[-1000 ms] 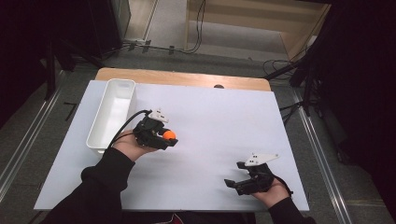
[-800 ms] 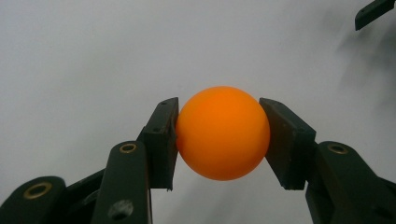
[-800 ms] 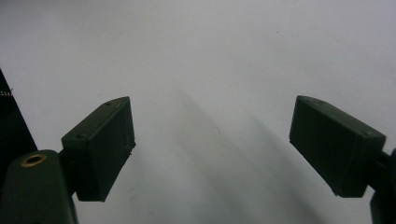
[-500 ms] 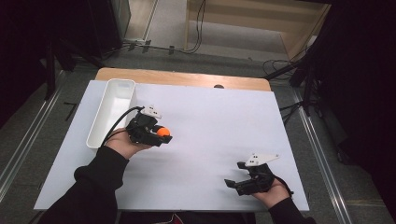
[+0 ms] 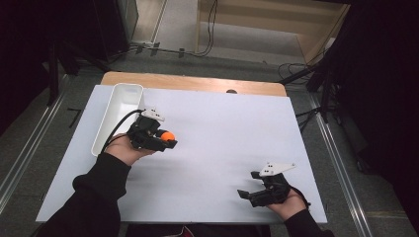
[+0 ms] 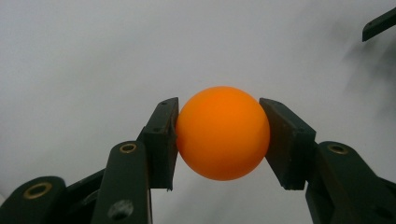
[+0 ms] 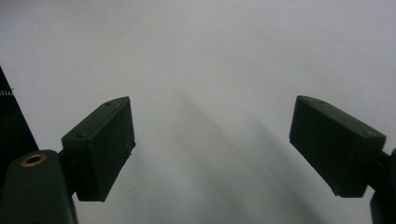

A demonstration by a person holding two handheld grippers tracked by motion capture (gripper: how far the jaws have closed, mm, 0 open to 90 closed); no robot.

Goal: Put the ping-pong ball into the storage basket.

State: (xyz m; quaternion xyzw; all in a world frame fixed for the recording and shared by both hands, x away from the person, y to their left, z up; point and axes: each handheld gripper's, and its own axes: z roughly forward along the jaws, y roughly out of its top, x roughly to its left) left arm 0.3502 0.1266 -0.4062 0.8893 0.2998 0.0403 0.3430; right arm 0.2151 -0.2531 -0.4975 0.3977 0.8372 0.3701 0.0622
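Note:
An orange ball (image 5: pixel 168 135) (image 6: pixel 223 132) sits between the two black jaws of my left gripper (image 5: pixel 167 138) (image 6: pixel 219 135), which is shut on it and held a little above the white table, just right of the white bin (image 5: pixel 118 114). Both pads press on the ball's sides in the left gripper view. My right gripper (image 5: pixel 249 189) (image 7: pixel 212 142) rests low at the table's near right, jaws spread wide with nothing between them but bare white surface.
The long white bin stands at the table's far left and looks empty. The white tabletop (image 5: pixel 222 128) ends in a wooden strip (image 5: pixel 197 83) at the back. Cables and dark stands lie on the floor beyond. A tip of the other gripper (image 6: pixel 379 23) shows top right in the left gripper view.
My left gripper, still holding the orange ball, has drifted left toward the bin and lifted slightly. The right gripper has stayed put.

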